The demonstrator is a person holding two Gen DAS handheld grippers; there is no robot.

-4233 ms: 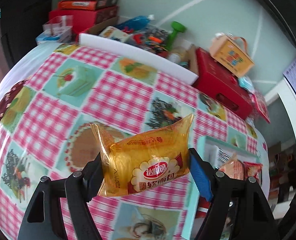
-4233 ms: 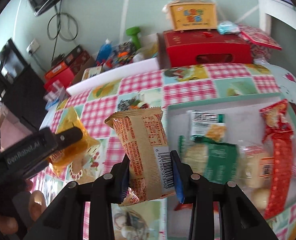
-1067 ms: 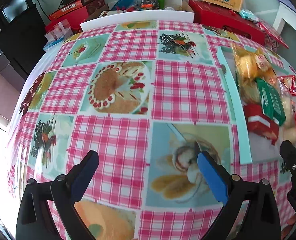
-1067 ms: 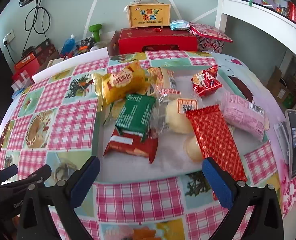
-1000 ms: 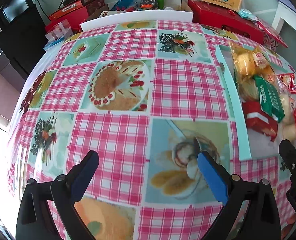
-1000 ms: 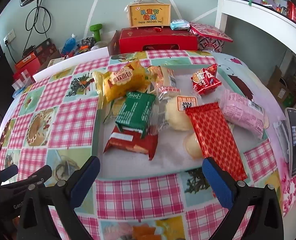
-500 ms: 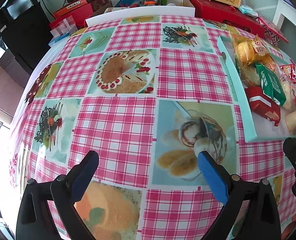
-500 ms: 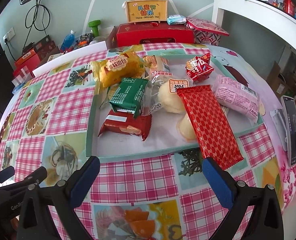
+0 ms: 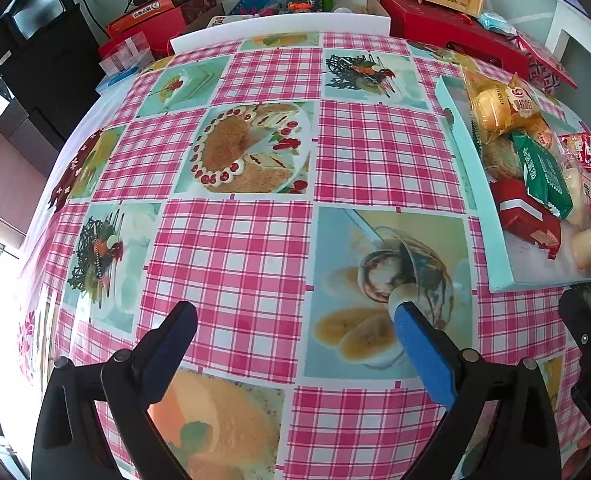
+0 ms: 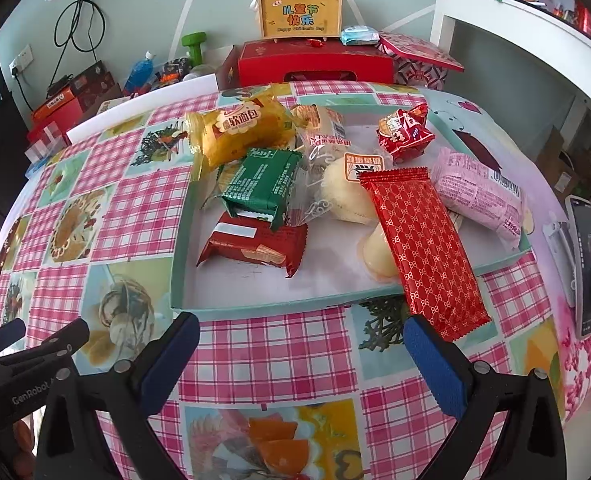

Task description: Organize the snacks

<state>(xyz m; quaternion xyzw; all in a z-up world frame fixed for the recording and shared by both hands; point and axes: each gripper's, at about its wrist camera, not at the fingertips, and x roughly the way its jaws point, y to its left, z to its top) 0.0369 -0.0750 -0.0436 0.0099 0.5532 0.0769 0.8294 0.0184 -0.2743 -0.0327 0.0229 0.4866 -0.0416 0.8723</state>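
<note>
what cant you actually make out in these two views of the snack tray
- Left wrist view: the tray's far side is cut off by the frame edge.
- Right wrist view: the pale buns are partly covered by the long red packet and the green packet.
- Right wrist view: print on the pink packet is too small to read.

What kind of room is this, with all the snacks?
Probably a room in someone's home: a table with a food-print checked tablecloth, gift boxes like the red box stacked by the wall, and a green dumbbell.

Both grippers are black plastic with silver screws. The left gripper (image 9: 295,316) and right gripper (image 10: 301,330) carry blue finger pads; white "GenRobot" lettering marks one housing
</note>
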